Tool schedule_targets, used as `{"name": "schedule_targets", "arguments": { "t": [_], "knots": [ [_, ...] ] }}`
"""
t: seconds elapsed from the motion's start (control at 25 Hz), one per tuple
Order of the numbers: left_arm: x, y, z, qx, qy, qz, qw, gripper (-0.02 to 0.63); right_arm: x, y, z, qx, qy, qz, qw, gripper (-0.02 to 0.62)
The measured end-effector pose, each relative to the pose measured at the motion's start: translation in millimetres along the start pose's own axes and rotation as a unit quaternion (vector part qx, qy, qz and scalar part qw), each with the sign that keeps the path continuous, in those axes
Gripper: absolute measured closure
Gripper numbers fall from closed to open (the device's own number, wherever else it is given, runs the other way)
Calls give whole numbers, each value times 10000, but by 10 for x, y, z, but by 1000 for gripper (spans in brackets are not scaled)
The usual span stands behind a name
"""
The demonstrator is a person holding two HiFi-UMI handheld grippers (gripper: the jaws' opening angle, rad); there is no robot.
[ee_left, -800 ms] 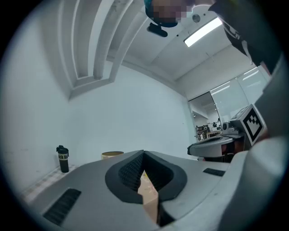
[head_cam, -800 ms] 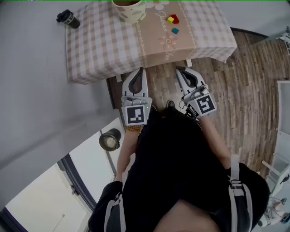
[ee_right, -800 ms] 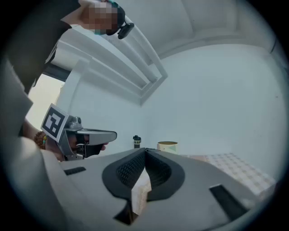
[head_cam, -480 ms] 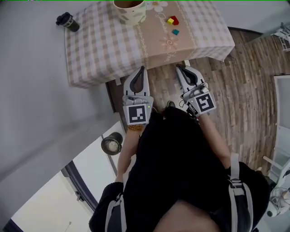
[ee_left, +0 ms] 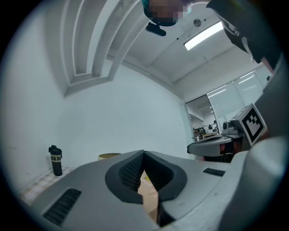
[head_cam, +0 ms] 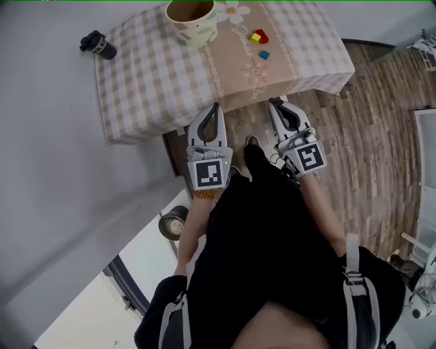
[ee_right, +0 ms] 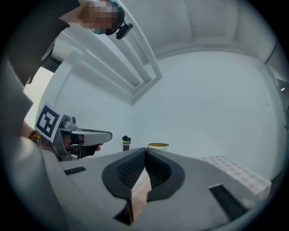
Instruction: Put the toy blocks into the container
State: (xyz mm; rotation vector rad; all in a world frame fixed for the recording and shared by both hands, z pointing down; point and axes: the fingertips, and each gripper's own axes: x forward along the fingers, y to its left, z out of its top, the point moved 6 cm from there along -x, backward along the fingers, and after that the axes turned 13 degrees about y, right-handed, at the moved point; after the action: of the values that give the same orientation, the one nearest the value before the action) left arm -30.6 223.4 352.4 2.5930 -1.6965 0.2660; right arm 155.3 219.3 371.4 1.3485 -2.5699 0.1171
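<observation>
1. The toy blocks lie on the tan middle strip of the table. A red block and a yellow block are set touching each other. A teal block is placed just beside them, nearer the front edge.
2. The container, a cream pot with a leaf pattern, is stood upright near the far edge. It is left of the blocks and apart from them.
3. The table is covered by a checked tablecloth, which is draped over the front edge.
4. The left gripper is held level just before the table's front edge, over the wooden floor. Its jaws are clenched together, and nothing is gripped between them.
5. The right gripper is held level beside it. Its jaws are likewise pressed together and empty.
6. A black bottle is stood at the table's left edge, well apart from the container.
</observation>
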Motion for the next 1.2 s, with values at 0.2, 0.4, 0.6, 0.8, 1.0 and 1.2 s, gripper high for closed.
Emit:
{"name": "schedule_targets", "arguments": {
  "t": [0.2,0.4,0.6,0.8,1.0,1.2],
  "knots": [
    [396,-11,-18,35,42,37,10000,594,224,-426,-15,113,-88,-37,9999,594],
    [826,-57,-47,109,196,44,9997,594,487,-880,-45,240,-186,69,9995,594],
    [1284,35,-36,26,402,181,9990,594,846,-1350,11,294,-179,293,9990,594],
    [1574,67,-127,129,425,127,9989,594,1035,-1637,-142,392,-281,324,9983,594],
    [1871,294,-256,63,424,4,9991,594,1279,-1824,-238,549,-241,103,9981,594],
    [2191,567,-469,28,405,-345,9986,594,1607,-1934,-254,494,-171,-228,9984,592]
  ]
}}
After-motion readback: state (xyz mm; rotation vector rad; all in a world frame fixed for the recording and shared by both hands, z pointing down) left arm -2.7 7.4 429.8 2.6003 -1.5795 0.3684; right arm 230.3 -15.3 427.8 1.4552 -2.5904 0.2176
